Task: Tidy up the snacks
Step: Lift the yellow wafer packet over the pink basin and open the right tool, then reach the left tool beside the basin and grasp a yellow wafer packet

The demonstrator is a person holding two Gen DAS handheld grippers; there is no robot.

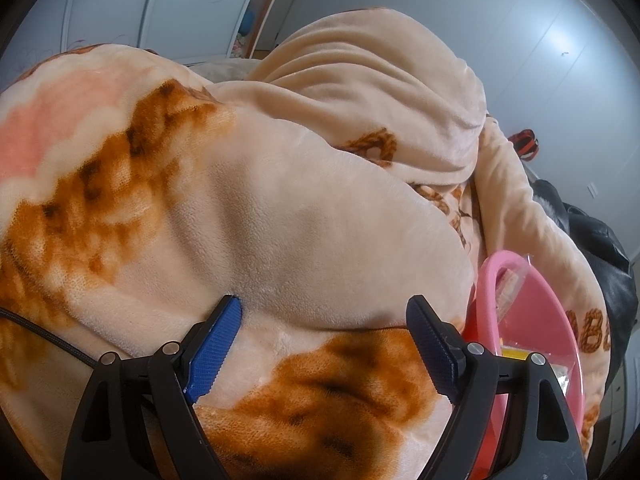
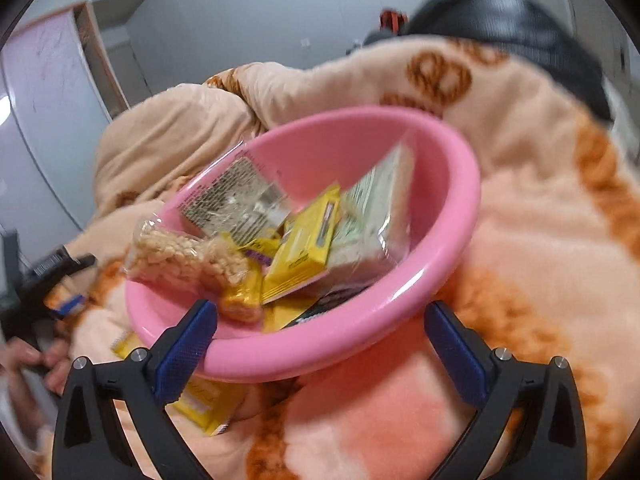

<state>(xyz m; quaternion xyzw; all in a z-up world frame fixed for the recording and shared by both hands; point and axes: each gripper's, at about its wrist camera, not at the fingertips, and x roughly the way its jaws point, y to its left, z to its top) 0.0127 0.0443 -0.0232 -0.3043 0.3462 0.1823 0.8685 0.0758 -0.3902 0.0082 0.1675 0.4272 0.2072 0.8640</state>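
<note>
Both tools gape: right tool (image 2: 320, 316) by pink bowl (image 2: 448, 248)

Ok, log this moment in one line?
left gripper: open, empty, over blanket | right gripper: open, at pink bowl rim | snacks: in bowl | yellow packet: on blanket

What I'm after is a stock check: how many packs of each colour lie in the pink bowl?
Seen from the right wrist, in the bowl:
Clear packs: 2
Green-white pack: 1
Yellow packs: at least 3, blurred and overlapping
Dark pack: 1, mostly hidden
Total: at least 7
</note>
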